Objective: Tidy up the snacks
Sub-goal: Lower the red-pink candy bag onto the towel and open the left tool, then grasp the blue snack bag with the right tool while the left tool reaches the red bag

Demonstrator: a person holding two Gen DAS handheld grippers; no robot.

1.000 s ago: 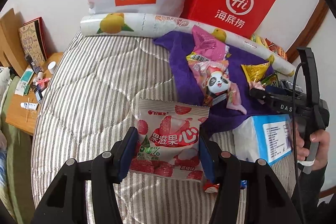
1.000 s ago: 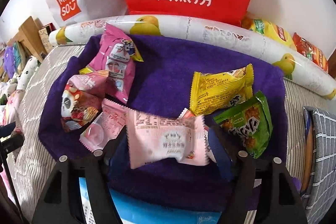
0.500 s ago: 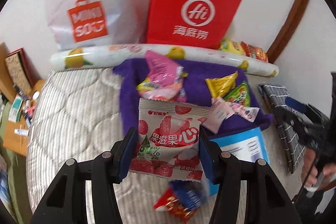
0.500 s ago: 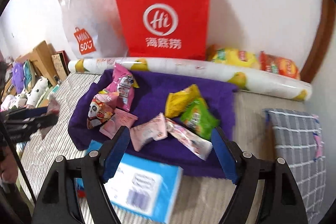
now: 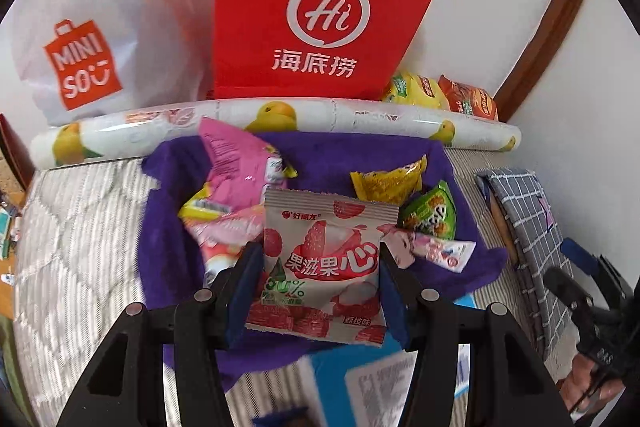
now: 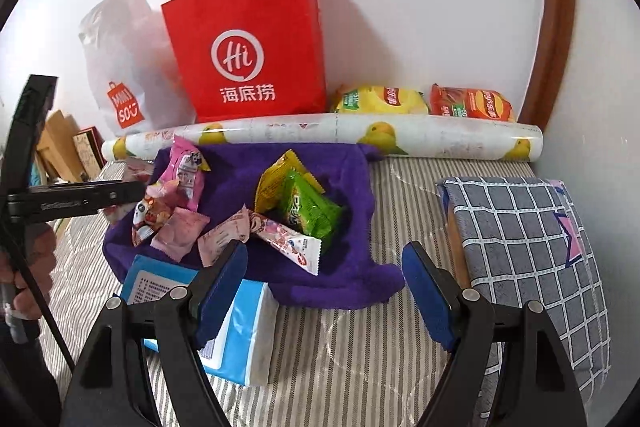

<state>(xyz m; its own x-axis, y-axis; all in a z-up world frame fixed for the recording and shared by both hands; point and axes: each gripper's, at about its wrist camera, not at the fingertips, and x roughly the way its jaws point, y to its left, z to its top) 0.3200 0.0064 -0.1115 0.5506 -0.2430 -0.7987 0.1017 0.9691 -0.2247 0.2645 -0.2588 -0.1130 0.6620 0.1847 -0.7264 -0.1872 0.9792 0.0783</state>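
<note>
My left gripper is shut on a lychee gummy pack and holds it upright above the near part of a purple towel. Loose snacks lie on the towel: a pink pack, a yellow pack, a green pack and a long pink-white pack. My right gripper stands open and empty above the towel's near edge. It shows at the right edge of the left wrist view.
Against the wall stand a red paper bag and a white plastic bag, behind a rolled fruit-print mat. Two chip bags lie beside them. A blue-white tissue pack and a checked cushion lie on the striped mattress.
The left gripper carried the lychee pack to the right, over the purple towel. The right gripper let go of a pink-white pack onto the towel, opened wider and drew back and up.
</note>
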